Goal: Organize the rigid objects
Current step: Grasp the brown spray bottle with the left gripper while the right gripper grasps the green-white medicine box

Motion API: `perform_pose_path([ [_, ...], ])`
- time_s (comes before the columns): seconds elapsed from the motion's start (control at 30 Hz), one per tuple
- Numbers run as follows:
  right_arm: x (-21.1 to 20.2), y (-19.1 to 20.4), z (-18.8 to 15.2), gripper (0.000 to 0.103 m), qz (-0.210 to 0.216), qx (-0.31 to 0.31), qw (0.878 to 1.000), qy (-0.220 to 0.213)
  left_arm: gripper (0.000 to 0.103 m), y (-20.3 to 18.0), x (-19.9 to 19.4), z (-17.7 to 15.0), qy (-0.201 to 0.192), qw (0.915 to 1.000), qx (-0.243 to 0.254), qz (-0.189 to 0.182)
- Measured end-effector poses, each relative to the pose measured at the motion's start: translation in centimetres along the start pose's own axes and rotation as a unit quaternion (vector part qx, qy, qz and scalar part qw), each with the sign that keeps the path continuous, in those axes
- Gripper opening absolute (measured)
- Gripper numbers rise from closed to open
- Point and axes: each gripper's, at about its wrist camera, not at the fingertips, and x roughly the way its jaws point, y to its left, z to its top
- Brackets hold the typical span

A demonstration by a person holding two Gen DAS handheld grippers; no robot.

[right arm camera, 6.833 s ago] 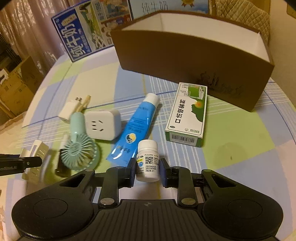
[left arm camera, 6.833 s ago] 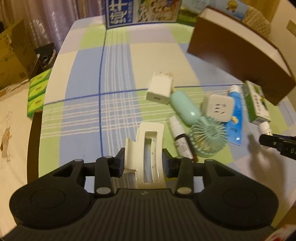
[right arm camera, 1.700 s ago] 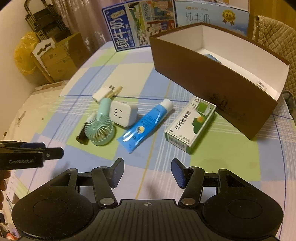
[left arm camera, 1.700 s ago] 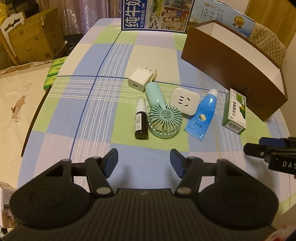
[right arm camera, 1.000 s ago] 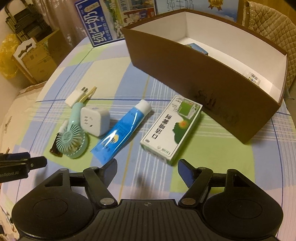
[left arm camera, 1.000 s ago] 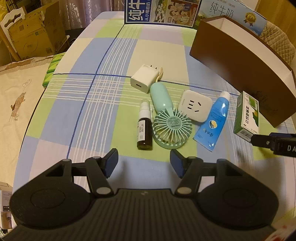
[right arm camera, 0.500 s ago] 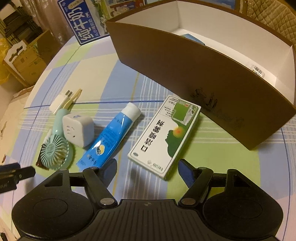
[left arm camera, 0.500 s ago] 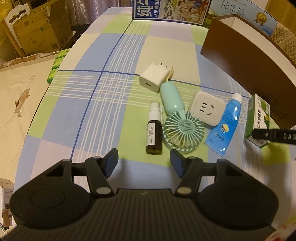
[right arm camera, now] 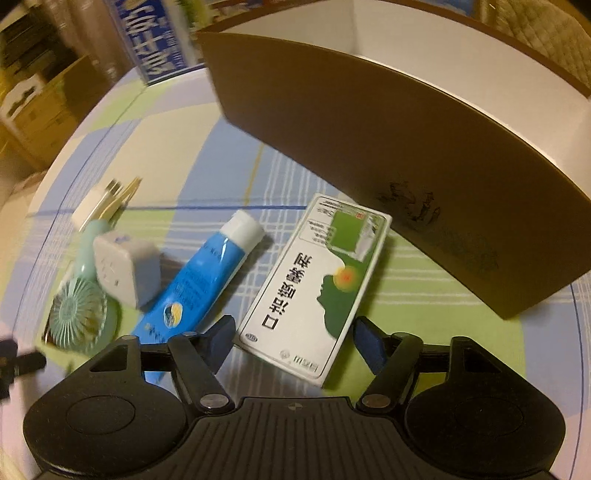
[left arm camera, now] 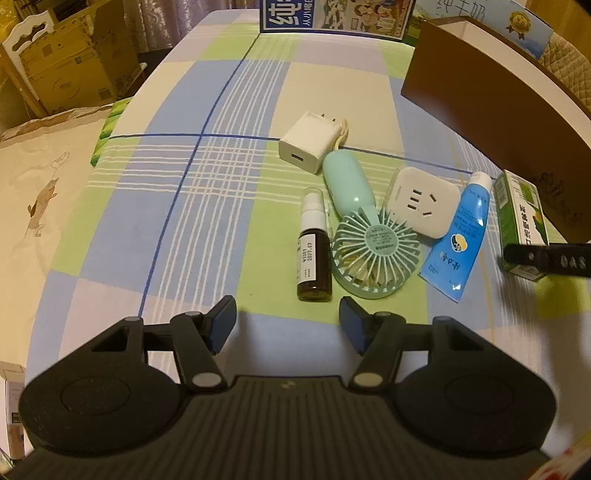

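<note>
My right gripper (right arm camera: 295, 341) is open, its fingers on either side of the near end of a green and white medicine box (right arm camera: 317, 284) lying flat on the checked cloth; the box also shows in the left wrist view (left arm camera: 519, 218). My left gripper (left arm camera: 288, 325) is open and empty, just short of a brown spray bottle (left arm camera: 314, 258). Beside it lie a mint hand fan (left arm camera: 369, 251), a white socket adapter (left arm camera: 421, 206), a blue tube (left arm camera: 458, 243) and a white charger (left arm camera: 310, 144). The brown box (right arm camera: 388, 155) with white inside stands behind.
Milk cartons (left arm camera: 332, 14) stand at the table's far edge. Cardboard boxes (left arm camera: 74, 70) sit on the floor at the left. The right gripper's finger (left arm camera: 546, 260) reaches in from the right of the left wrist view.
My right gripper has dropped forward until its open fingers straddle the medicine box. My left gripper has come closer to the spray bottle and fan. Both stay open.
</note>
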Motion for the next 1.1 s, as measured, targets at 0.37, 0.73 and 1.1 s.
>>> perform_pose_path([
  [0.37, -1.5, -1.0, -2.2, 0.061, 0.013, -0.012, 1.000, 0.011, 0.038, -0.6, 2.2, 0.9, -0.012, 0.9989, 0.041, -0.017],
  [0.73, -2.5, -0.8, -1.9, 0.063, 0.020, 0.001, 1.000, -0.006, 0.019, 0.6, 2.5, 0.1, -0.016, 0.9990, 0.030, -0.029],
  [1.1, -0.9, -0.2, 0.3, 0.068, 0.000, -0.009, 1.000, -0.030, 0.023, 2.2, 1.3, -1.3, -0.011, 0.9999, 0.005, -0.010],
])
